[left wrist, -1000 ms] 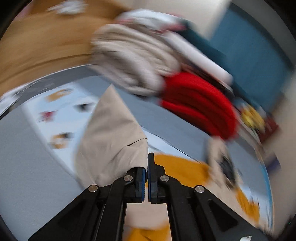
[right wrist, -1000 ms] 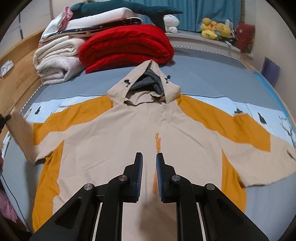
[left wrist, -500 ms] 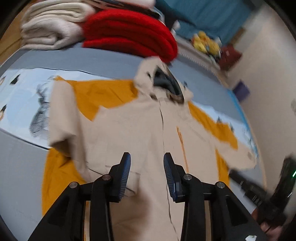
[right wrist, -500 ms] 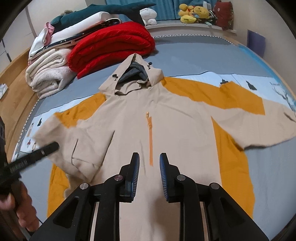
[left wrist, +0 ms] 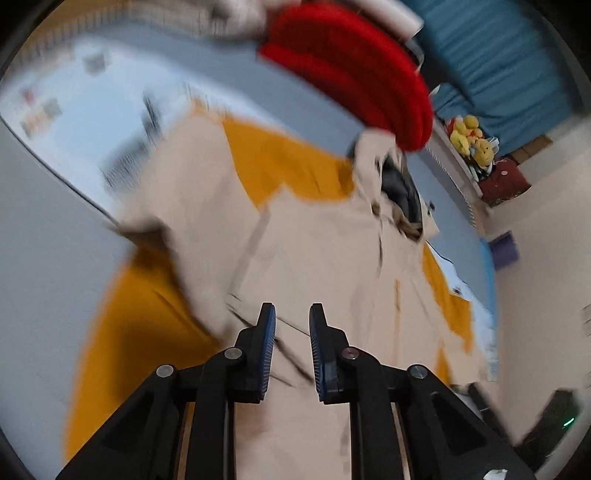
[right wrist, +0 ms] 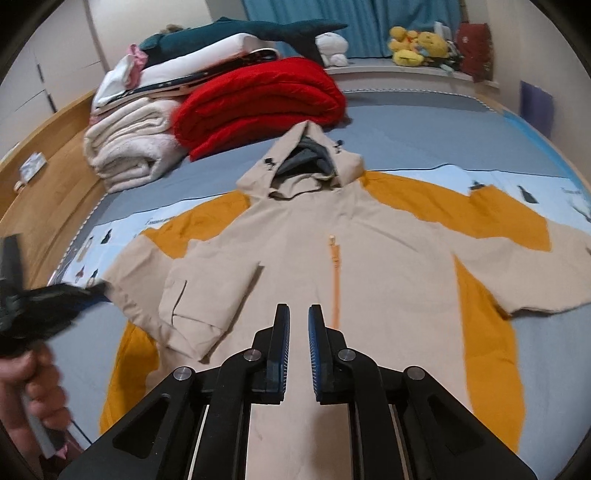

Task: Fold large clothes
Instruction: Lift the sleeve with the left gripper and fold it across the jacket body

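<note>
A beige and orange hooded jacket (right wrist: 388, 266) lies face up on the bed, hood toward the red blanket. Its left sleeve (right wrist: 207, 291) is folded in over the chest; the right sleeve (right wrist: 546, 273) lies stretched out. The jacket also shows, blurred, in the left wrist view (left wrist: 332, 258). My left gripper (left wrist: 291, 314) is open and empty above the folded sleeve; it also shows in the right wrist view (right wrist: 55, 299) at the left edge. My right gripper (right wrist: 299, 314) is open and empty above the jacket's lower front, beside the orange zipper (right wrist: 335, 280).
A folded red blanket (right wrist: 258, 107), folded white blankets (right wrist: 129, 151) and a shark plush (right wrist: 258, 29) are stacked at the head of the grey-blue bed (right wrist: 443, 133). Yellow plush toys (right wrist: 417, 44) sit on the sill. A wooden bed frame (right wrist: 48, 184) runs along the left.
My left gripper let go of the left sleeve, which now lies folded over the chest, and swung back to the left. My right gripper stayed open over the jacket front.
</note>
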